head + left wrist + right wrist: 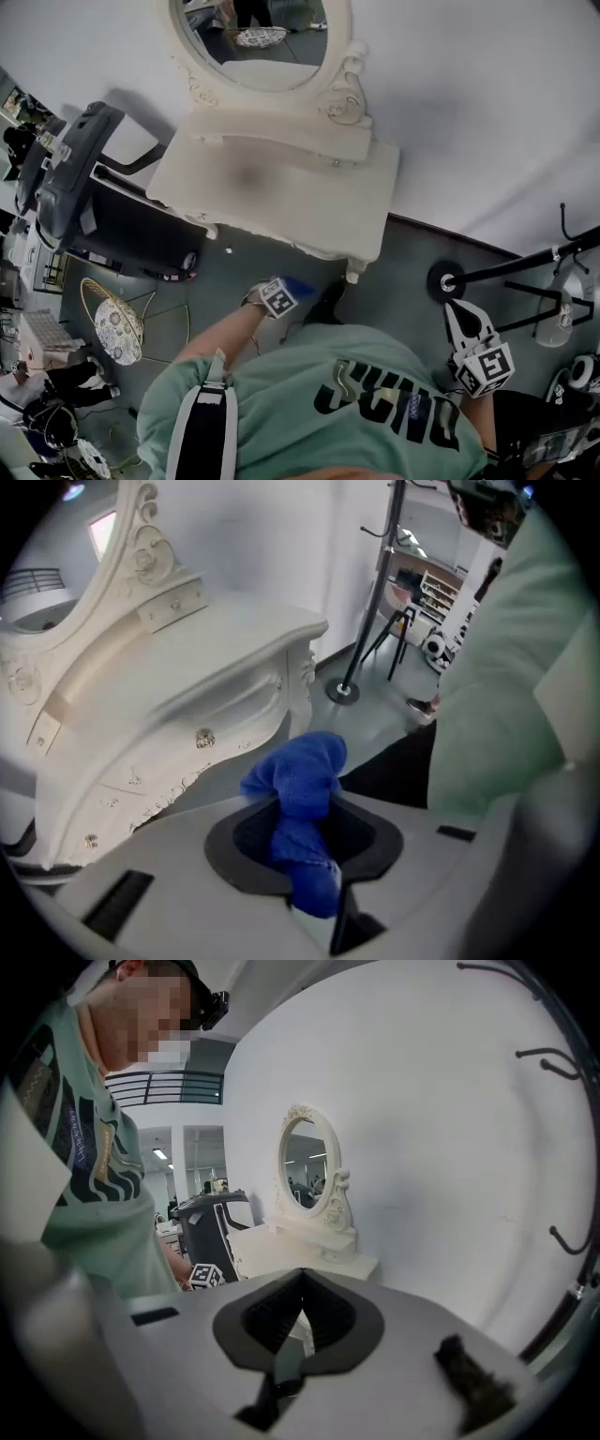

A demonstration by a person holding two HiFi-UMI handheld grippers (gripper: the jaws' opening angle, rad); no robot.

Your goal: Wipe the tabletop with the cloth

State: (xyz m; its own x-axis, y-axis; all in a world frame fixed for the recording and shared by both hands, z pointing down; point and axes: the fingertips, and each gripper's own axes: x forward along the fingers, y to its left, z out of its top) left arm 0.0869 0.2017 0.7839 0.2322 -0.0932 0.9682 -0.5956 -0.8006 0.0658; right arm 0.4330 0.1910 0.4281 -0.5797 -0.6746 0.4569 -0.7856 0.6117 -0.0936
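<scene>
The head view's top edge cuts off the mirror (267, 42). Only a blue tip of the cloth (300, 283) shows there, the rest hidden behind the marker cube (278, 297) of the left gripper (287, 291). A blurred dark patch (248, 176) mid-top on the dressing table (319, 206) cannot be identified.

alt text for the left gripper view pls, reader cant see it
The left gripper is clamped on a bunched blue cloth, held in the air in front of an ornate white dressing table. The person's green shirt fills the right side, and a coat stand stands on the floor behind.
</scene>
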